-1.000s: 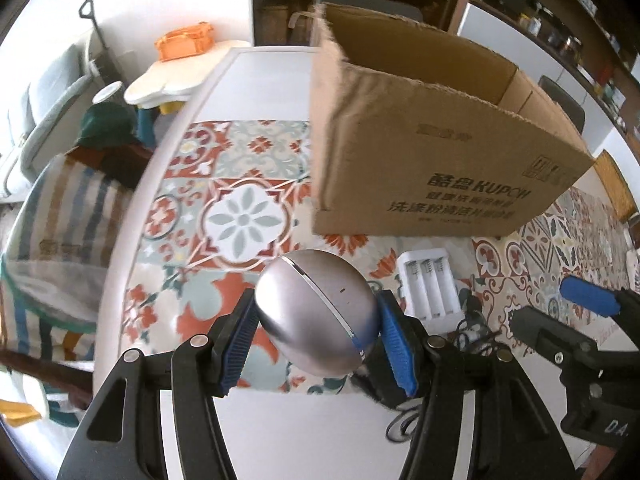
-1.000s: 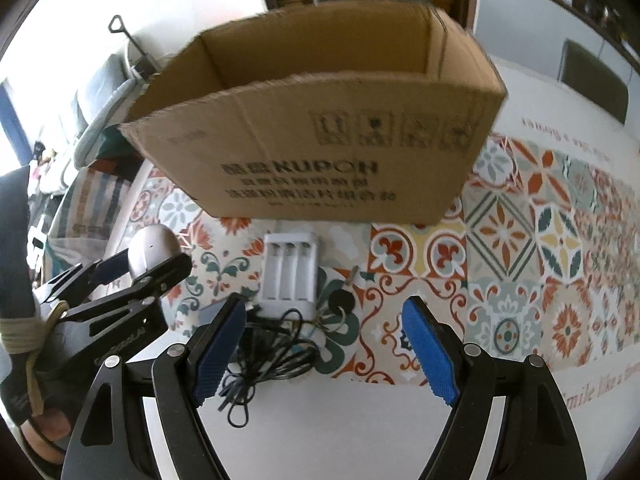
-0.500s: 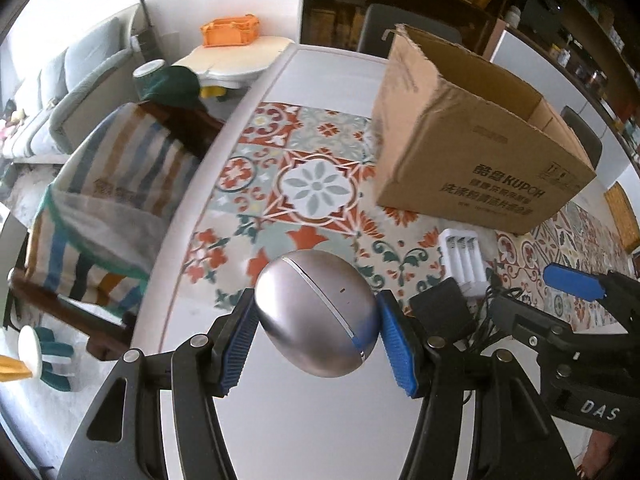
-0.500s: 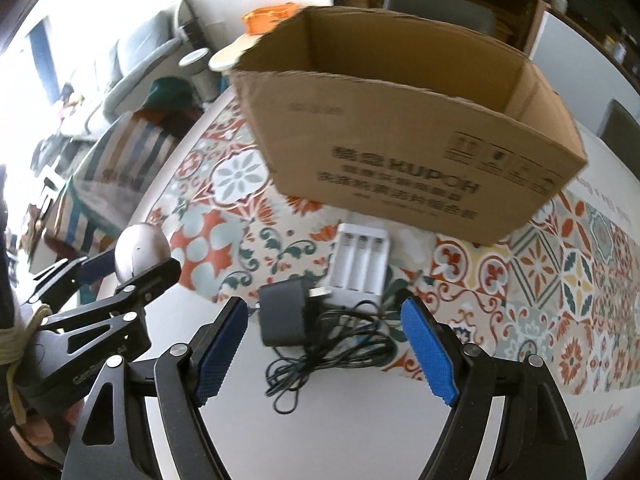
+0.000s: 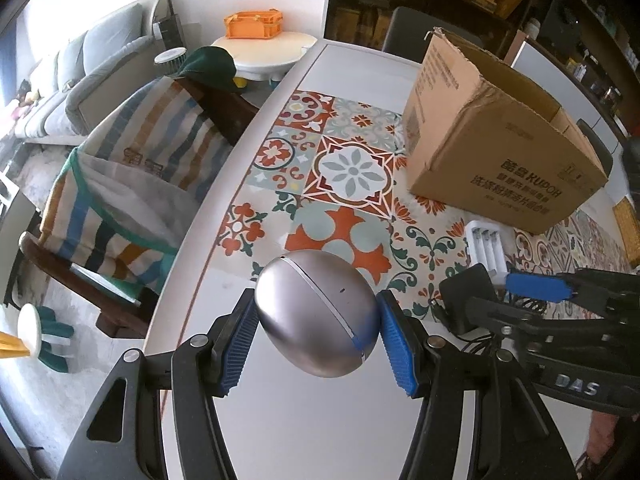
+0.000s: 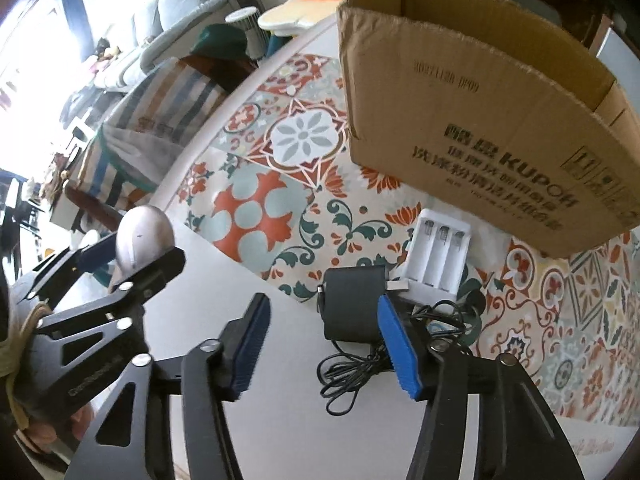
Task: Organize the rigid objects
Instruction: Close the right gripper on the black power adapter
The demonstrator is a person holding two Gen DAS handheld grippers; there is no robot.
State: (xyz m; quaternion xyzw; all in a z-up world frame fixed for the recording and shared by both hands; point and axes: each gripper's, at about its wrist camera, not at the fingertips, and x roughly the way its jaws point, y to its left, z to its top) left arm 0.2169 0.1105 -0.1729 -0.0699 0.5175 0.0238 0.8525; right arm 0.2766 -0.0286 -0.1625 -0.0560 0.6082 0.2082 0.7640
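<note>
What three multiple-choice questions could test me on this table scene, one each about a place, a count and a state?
1. Where is the white battery charger?
A. inside the cardboard box
B. on the table beside the cardboard box
C. on the striped bag

2. How many slots does the charger have?
A. three
B. five
C. one

3. What is the left gripper doing?
A. hanging empty
B. clamping the silver egg-shaped object
C. holding a cable

Answers: 1 B, it lies on the patterned mat beside the box; 2 A, three slots show; 3 B, both blue pads press its sides.
</note>
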